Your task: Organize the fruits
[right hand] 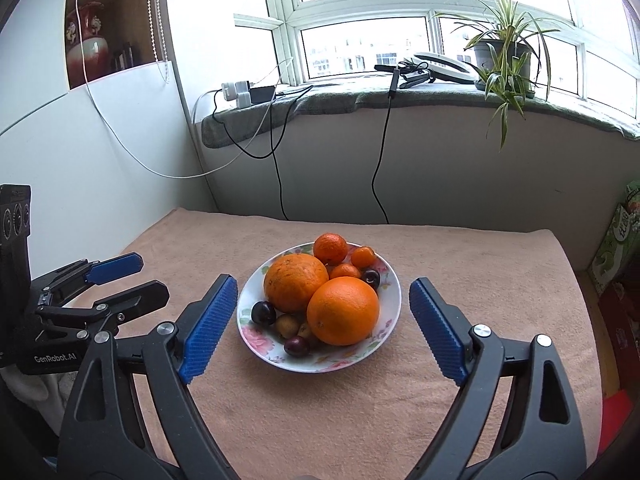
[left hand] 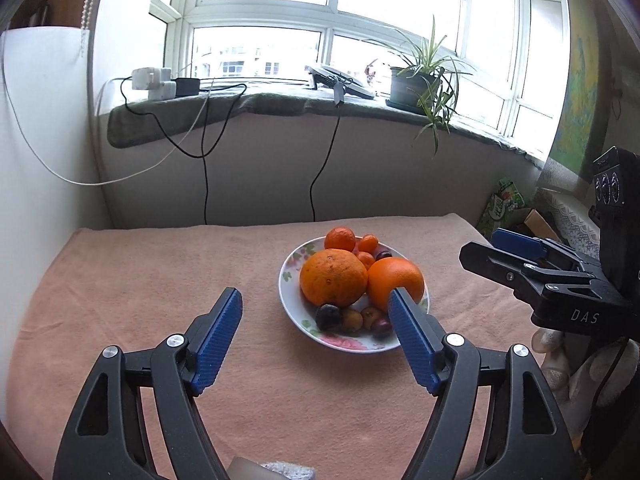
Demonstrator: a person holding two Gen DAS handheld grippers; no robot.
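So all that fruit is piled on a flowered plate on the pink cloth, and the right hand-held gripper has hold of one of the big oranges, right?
Not quite. The right hand-held gripper holds nothing: in the right wrist view its blue pads stand wide apart on either side of the flowered plate, touching neither big orange. The rest is right: the fruit is all piled on that plate on the pink cloth.

Your cloth-covered table (right hand: 460, 420) bare all round the heaped plate (right hand: 390, 312), wall (right hand: 100, 184) close on your left, boxes (right hand: 618, 256) crowd the right edge.
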